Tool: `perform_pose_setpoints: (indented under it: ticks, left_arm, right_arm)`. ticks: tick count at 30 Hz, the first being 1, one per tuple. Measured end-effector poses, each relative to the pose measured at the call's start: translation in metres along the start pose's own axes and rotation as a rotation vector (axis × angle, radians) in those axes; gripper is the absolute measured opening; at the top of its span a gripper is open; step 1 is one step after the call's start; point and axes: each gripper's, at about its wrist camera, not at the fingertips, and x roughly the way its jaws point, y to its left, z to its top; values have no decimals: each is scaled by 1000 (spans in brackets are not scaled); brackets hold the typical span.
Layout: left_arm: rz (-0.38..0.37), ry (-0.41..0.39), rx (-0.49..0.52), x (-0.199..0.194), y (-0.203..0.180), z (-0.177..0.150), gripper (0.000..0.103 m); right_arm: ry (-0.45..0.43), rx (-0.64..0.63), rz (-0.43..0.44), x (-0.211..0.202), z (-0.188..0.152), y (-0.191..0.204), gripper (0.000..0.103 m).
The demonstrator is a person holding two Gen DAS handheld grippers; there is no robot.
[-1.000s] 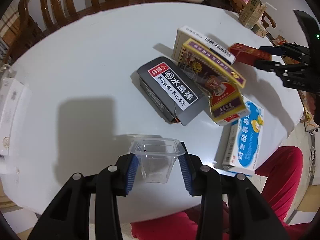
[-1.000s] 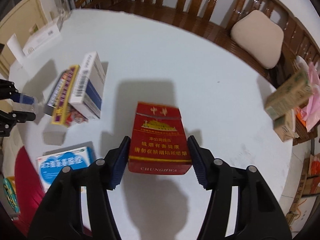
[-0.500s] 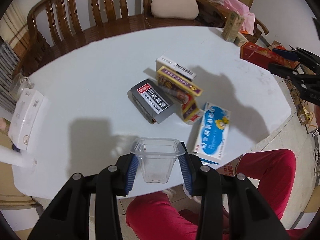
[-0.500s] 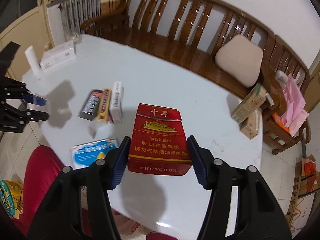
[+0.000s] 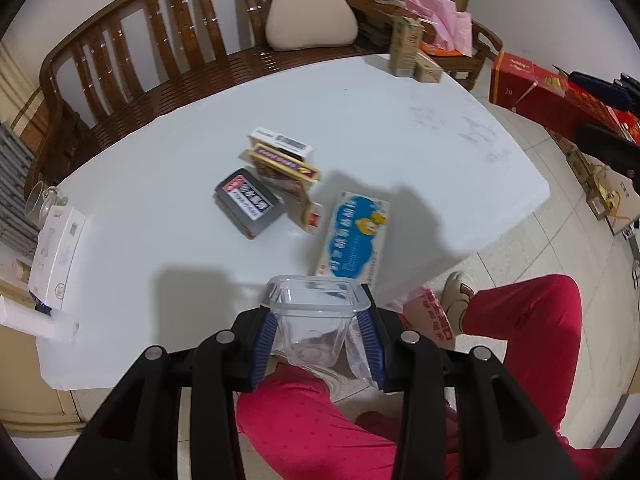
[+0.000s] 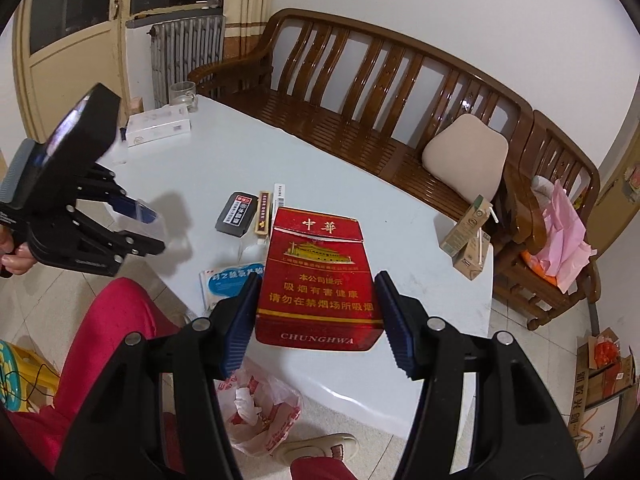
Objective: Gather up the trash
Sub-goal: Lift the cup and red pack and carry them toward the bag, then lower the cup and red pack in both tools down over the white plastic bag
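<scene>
Two loads held above the white table (image 6: 200, 168): left gripper (image 5: 318, 338) clamped on a clear plastic cup (image 5: 314, 320), right gripper (image 6: 316, 312) on a red Chunghwa cigarette pack (image 6: 316, 276). Centre each over the floor trash bag (image 6: 260, 412) before releasing.

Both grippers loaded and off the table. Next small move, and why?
Probably bring the right gripper down over the plastic bag on the floor and release there. It is clamped on the red cigarette pack, the left gripper on the clear cup, and the bag gapes just below with crumpled trash inside.
</scene>
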Motion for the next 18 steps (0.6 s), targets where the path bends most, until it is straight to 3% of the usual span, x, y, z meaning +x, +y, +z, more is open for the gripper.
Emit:
perform_pose_setpoints:
  ticks: [18]
  left_arm:
    - [-44,17,104,12,-53,-30,39]
  right_arm:
    - [22,-38,-2,-38,-44,38,57]
